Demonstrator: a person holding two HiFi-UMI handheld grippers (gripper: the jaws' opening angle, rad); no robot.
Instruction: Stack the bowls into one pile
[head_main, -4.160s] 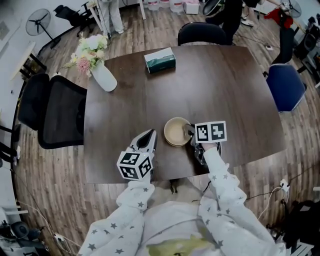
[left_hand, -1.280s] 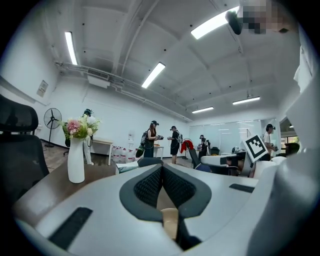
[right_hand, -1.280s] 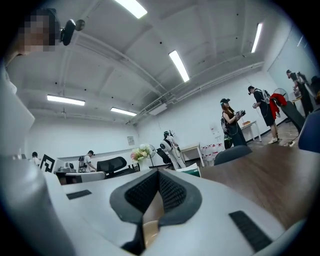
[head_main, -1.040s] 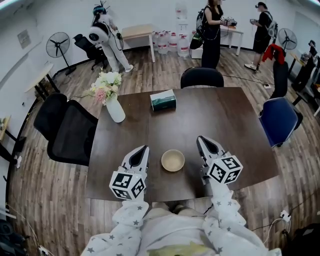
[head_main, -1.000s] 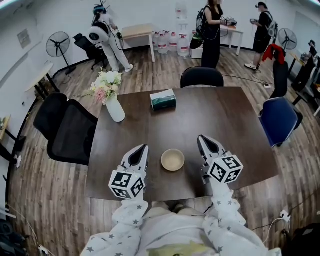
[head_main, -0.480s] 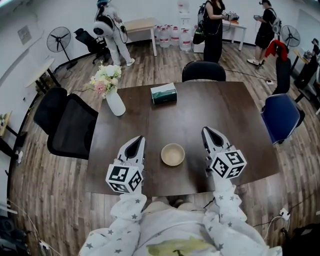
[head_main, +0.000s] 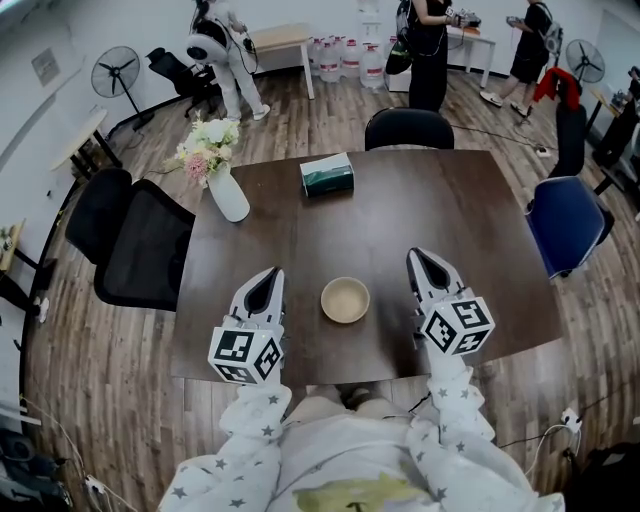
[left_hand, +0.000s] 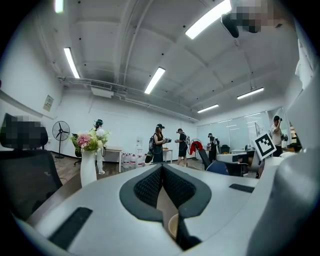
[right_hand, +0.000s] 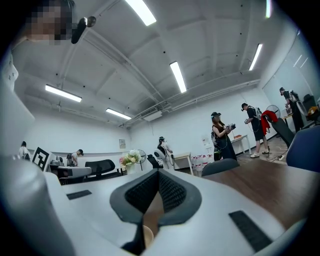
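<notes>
Head view showed me the bowl (head_main: 345, 300) midway between left gripper (head_main: 268, 278) and right gripper (head_main: 420, 258), both with jaws together and empty.

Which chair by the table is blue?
The blue chair stands at the table's right edge. The far chair and the left chairs are black.

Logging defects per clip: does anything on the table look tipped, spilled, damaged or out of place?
Nothing stands out. The bowl sits upright on the table between the left gripper and right gripper, both shut and empty. The tissue box and flower vase look tidy.
</notes>
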